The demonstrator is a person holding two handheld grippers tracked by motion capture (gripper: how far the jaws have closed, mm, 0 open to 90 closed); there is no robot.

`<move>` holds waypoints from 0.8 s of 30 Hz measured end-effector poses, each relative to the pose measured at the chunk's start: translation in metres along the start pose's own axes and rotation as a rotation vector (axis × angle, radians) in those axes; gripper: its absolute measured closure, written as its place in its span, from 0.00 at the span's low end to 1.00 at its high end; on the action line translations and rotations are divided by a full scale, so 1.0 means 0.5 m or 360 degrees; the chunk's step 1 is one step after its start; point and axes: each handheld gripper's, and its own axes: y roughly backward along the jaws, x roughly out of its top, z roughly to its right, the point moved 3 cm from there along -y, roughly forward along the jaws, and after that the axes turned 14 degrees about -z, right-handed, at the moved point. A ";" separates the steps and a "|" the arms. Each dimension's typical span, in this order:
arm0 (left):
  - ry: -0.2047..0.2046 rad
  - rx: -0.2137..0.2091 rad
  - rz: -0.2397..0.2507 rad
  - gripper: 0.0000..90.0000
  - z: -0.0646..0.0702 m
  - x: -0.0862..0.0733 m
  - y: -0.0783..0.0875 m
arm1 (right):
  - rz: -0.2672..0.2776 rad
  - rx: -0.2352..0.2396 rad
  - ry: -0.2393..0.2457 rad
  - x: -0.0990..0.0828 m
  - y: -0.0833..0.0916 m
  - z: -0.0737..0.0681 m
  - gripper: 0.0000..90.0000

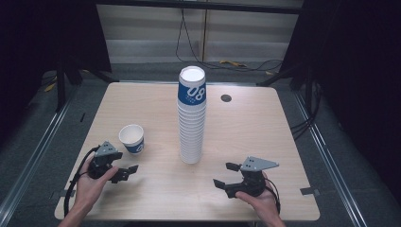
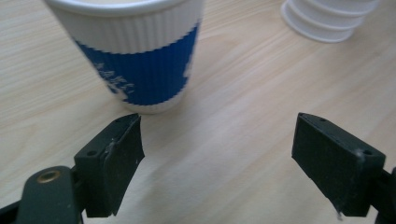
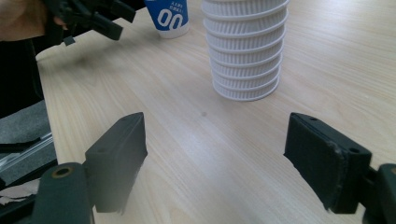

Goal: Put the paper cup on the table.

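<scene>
A tall stack of white ribbed paper cups [image 1: 192,118], its top cup banded blue, stands at the middle of the wooden table [image 1: 250,132]. To its left, a single blue-and-white cup [image 1: 132,138] stands upright. My left gripper [image 1: 128,171] lies just in front of that cup, open; in the left gripper view the cup [image 2: 140,60] stands beyond the left jaw, outside the empty gap of the gripper [image 2: 217,154]. My right gripper [image 1: 222,174] is open near the front right. Its view looks over bare wood between its jaws [image 3: 215,158] toward the stack's base [image 3: 245,51].
A round cable hole [image 1: 226,98] sits in the table behind and to the right of the stack. Dark floor, rails and cables surround the table. In the right gripper view the other hand and its gripper [image 3: 93,18] appear at upper left beside the single cup [image 3: 168,16].
</scene>
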 end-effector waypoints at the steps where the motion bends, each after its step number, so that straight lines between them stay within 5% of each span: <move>1: -0.0015 0.0000 0.0025 0.18 0.006 -0.001 0.002 | 0.0004 -0.0005 0.0000 0.000 0.000 0.001 0.23; 5: -0.0064 -0.0055 0.0144 0.18 0.026 0.000 0.010 | 0.0015 -0.0005 -0.0005 0.000 -0.003 0.004 0.23; 10: -0.0025 -0.0155 0.0250 0.18 0.053 0.002 0.018 | 0.0021 -0.0010 -0.0013 -0.002 -0.009 0.002 0.21; 17: -0.0074 -0.0215 0.0292 0.18 0.117 0.001 0.014 | 0.0035 0.0000 -0.0032 -0.001 -0.017 -0.004 0.20; 24: -0.0110 -0.0276 0.0249 0.18 0.173 0.014 -0.002 | 0.0008 -0.0014 -0.0023 -0.009 -0.017 -0.006 0.20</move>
